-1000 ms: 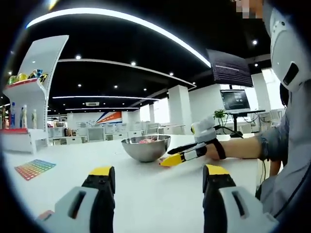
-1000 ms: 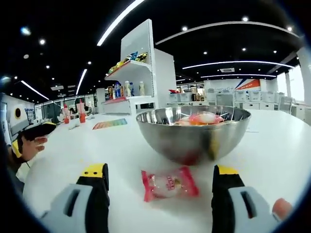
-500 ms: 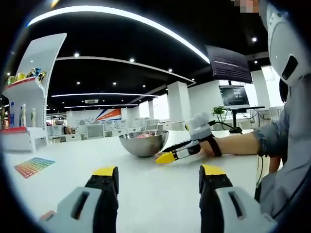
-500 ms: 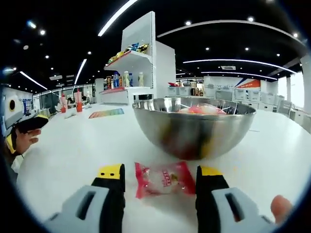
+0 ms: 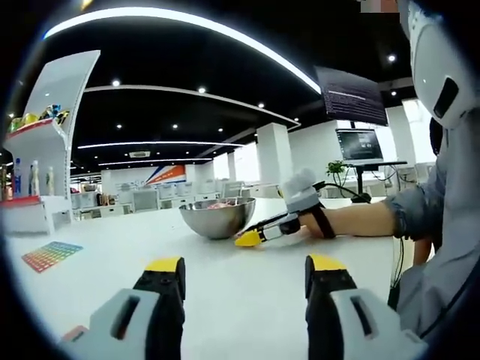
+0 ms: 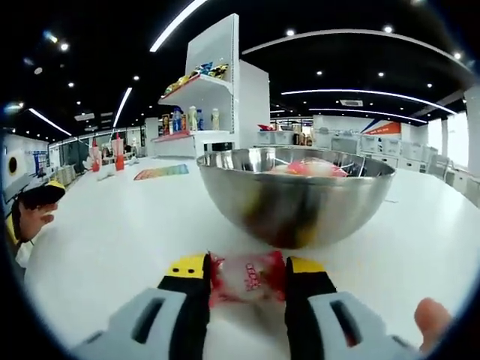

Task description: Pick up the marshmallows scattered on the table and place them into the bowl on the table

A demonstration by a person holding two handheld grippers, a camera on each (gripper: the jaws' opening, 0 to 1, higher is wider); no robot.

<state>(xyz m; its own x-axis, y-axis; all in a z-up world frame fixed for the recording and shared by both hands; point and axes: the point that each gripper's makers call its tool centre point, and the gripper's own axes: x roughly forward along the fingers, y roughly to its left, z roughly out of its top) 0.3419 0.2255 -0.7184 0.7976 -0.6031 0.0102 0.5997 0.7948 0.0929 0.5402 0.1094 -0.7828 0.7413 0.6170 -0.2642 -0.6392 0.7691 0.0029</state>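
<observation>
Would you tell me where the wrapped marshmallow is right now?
In the right gripper view, the wrapped marshmallow sits between the right gripper jaws, on the table just before the steel bowl.

A dark ceiling with curved light strips [image 5: 187, 26] spans the open hall (white shelving unit [image 6: 217, 90], pillars [image 5: 272, 161], monitor [image 5: 358, 144]).

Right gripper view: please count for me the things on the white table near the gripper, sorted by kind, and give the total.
Metal bowl: 1
Wrapped marshmallow between the right gripper jaws: 1
Colour chart sheet farther back: 1
Total: 3
Wrapped sweets also show above the bowl's rim, but their number cannot be told.
</observation>
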